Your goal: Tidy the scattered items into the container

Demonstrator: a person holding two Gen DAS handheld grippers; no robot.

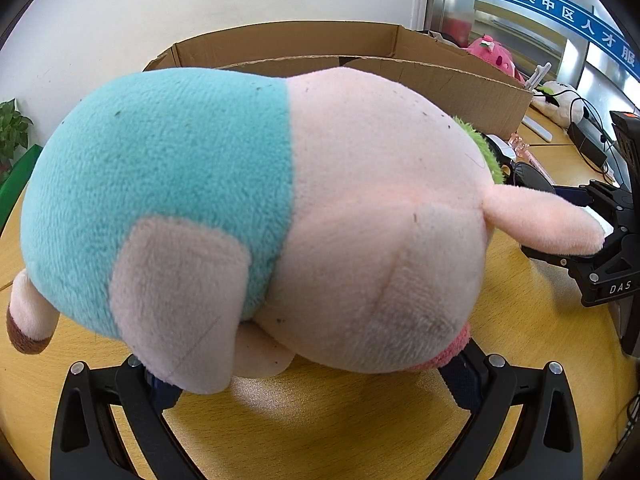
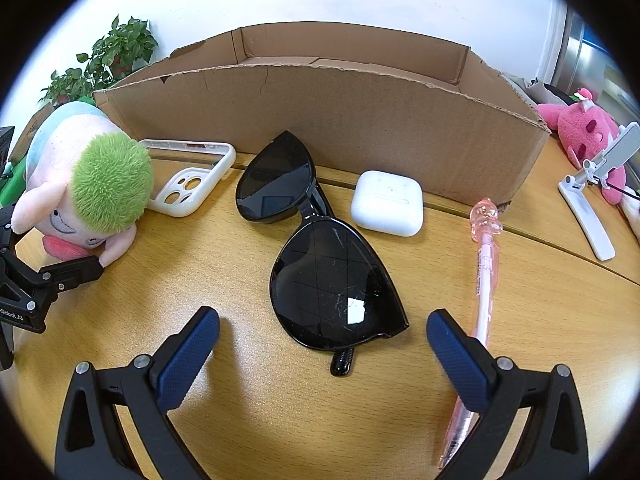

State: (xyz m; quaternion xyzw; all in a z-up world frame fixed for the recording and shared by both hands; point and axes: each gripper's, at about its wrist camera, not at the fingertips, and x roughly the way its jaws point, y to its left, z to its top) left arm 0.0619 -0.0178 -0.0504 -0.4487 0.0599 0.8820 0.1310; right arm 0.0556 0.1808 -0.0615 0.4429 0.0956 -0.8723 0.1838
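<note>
Two tongs work over a yellow wood-grain worktop (image 2: 540,320). "DAS" is printed in white on the right tongs' black body, seen from the left wrist view; a blue banner (image 1: 576,20) on the far wall carries white Chinese characters.

The left tongs (image 1: 316,380) reach level toward the cardboard box (image 1: 300,46), jaws spread wide around the underside of a plush toy (image 1: 256,216), their blue pads touching it on both sides. The toy is fleecy, rounded, turquoise and pale pink, with fuzzy green hair (image 2: 110,184); it sits just in front of the box's left end.

The right tongs (image 2: 322,344) hang wide open, holding nothing, ribbed blue pads either side of glossy black sunglasses (image 2: 320,256). Near the box wall lie a white phone case (image 2: 192,180) and a smooth white earbud case (image 2: 387,203); a clear pink pen (image 2: 486,280) runs under the right pad.
</note>
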